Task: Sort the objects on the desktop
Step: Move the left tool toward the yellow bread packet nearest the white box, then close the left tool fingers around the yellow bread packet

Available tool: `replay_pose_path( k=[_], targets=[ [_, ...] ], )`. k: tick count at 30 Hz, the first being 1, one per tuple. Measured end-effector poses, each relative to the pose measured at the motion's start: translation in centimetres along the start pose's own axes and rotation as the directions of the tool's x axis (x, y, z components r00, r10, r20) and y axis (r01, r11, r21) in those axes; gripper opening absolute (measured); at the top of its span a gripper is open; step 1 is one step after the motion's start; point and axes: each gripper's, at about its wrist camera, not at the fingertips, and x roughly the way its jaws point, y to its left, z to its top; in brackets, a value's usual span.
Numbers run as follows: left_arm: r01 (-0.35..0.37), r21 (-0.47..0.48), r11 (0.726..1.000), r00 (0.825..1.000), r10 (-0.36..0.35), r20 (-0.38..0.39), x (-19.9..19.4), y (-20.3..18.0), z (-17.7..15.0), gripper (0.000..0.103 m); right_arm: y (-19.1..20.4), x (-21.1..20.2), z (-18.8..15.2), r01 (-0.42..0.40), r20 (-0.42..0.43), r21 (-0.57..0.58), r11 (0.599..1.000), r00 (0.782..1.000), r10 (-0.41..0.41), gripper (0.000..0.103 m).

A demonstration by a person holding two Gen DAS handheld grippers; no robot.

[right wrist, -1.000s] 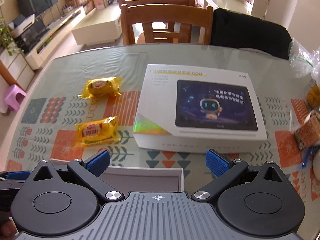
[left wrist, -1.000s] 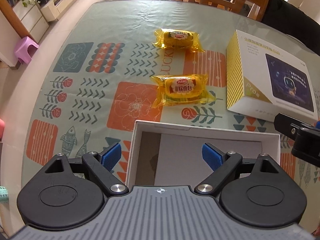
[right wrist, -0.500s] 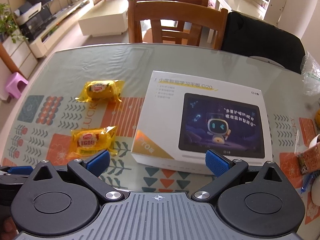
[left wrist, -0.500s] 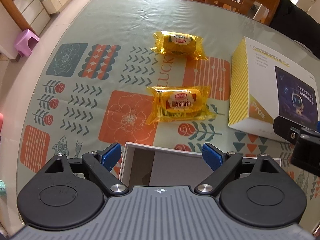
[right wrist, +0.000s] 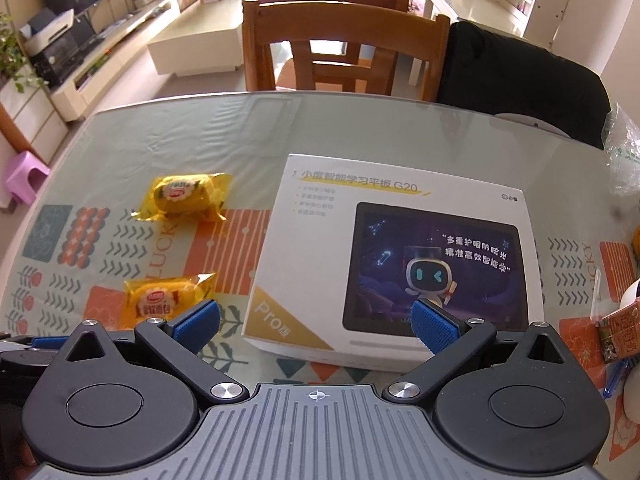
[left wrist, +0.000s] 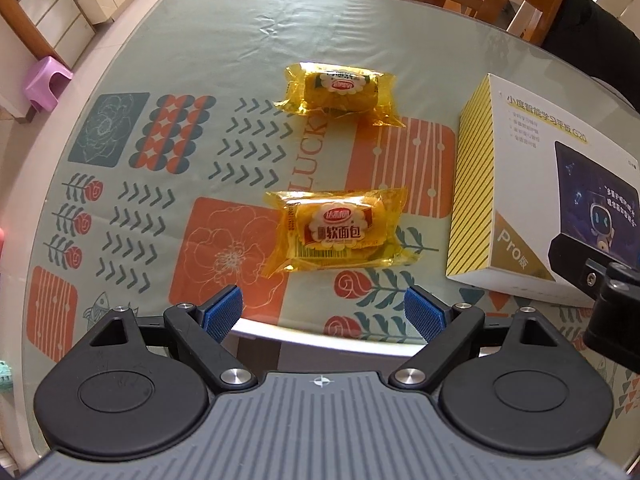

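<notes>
The left tool (left wrist: 323,312) hovers over the near edge of the desk (left wrist: 224,40), its 2 blue-padded fingers (left wrist: 222,312) spread wide apart with nothing between them. Just beyond its tips lies the near bread packet (left wrist: 335,233), a yellow wrapper with a red and white label, flat on the patterned cover. The far bread packet (left wrist: 338,94) lies further back, well apart from the first. To the right sits the white tablet box (left wrist: 520,184) with a yellow striped side, flat on the desk. A white box rim (left wrist: 320,330) shows between the left fingers, close under the tool.

The right tool (right wrist: 316,324) hangs over the near left corner of the tablet box, fingers likewise wide apart and empty; its right pad (right wrist: 436,328) overlaps the printed tablet screen in the right wrist view, though contact cannot be told. In that view both packets lie left of the tablet box (right wrist: 320,232), the near bread packet (right wrist: 160,302) partly behind the left finger. A wooden chair (right wrist: 344,40) stands at the far side, and a purple stool (right wrist: 24,176) sits on the floor at far left.
</notes>
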Motion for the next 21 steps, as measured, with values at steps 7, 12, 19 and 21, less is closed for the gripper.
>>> replay_pose_path(
  k=[7, 12, 19, 21],
  targets=[
    [-0.01, -0.007, 1.0, 1.0, 0.01, -0.014, 1.3, -0.6, 0.8, 0.103, -0.7, 0.8, 0.3, -0.001, -0.01, 0.002, 1.0, 1.0, 0.001, 0.103],
    [-0.017, -0.012, 1.0, 1.0, 0.017, -0.024, 2.2, -1.0, 1.4, 0.103, -0.9, 1.4, 0.4, -0.001, -0.018, 0.009, 1.0, 1.0, 0.001, 0.103],
    [-0.025, -0.015, 1.0, 0.999, 0.025, -0.033, 3.9, -1.8, 2.5, 0.103, -1.3, 2.1, 0.6, -0.002, -0.025, 0.018, 1.0, 1.0, 0.002, 0.103],
    [-0.03, -0.013, 0.999, 0.999, 0.029, -0.035, 4.3, -2.0, 2.6, 0.103, -1.4, 2.3, 0.7, -0.004, -0.028, 0.022, 1.0, 1.0, 0.005, 0.103]
  ],
)
